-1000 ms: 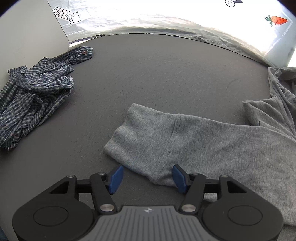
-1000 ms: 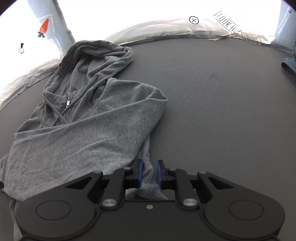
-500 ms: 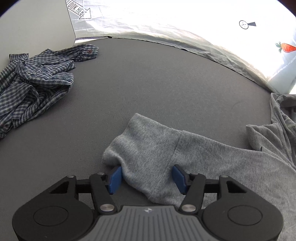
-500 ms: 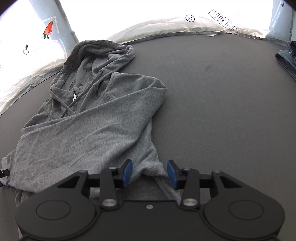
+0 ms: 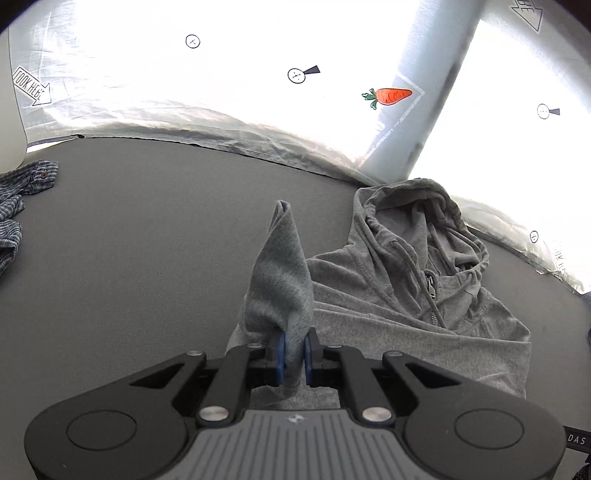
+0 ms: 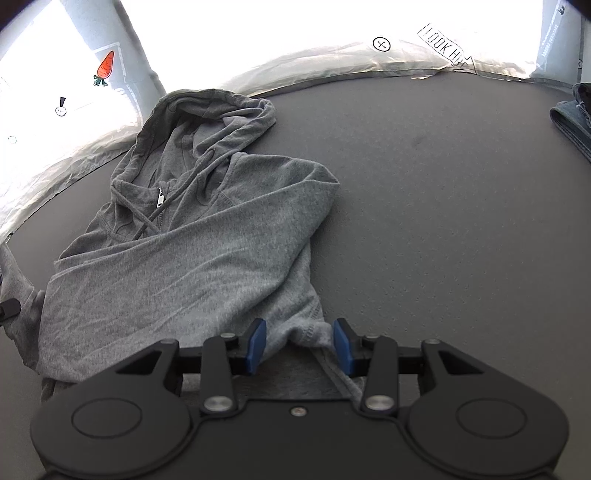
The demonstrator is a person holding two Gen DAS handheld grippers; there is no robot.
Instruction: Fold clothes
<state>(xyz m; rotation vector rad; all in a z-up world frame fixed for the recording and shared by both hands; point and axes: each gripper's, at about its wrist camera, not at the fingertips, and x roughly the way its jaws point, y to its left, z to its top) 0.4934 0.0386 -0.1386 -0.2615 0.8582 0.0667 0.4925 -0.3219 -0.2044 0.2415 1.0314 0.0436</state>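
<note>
Since the earlier frames the left gripper (image 5: 294,356) has lifted and swung toward the hood end, and its jaws have just been closing: they now pinch the sleeve cuff (image 5: 280,273) of the grey hoodie (image 5: 413,295) between the blue pads, so the cuff stands up in a peak off the dark bench (image 5: 147,240) instead of lying flat like before. That view now takes in the hood and zipper, and the plaid shirt (image 5: 22,184) has slid to the far left edge.

Right gripper (image 6: 299,345) has barely shifted. A second ago its jaws were nearly shut; now they stand apart, straddling the hoodie's hem (image 6: 303,332), with fabric bunched between the pads. Pads don't look like they press on it.

Hoodie itself lies front-up on the bench, hood toward the bright sheeted backdrop (image 6: 295,33), one sleeve folded across the chest. Folded denim (image 6: 572,114) sits at the right edge, well apart.
</note>
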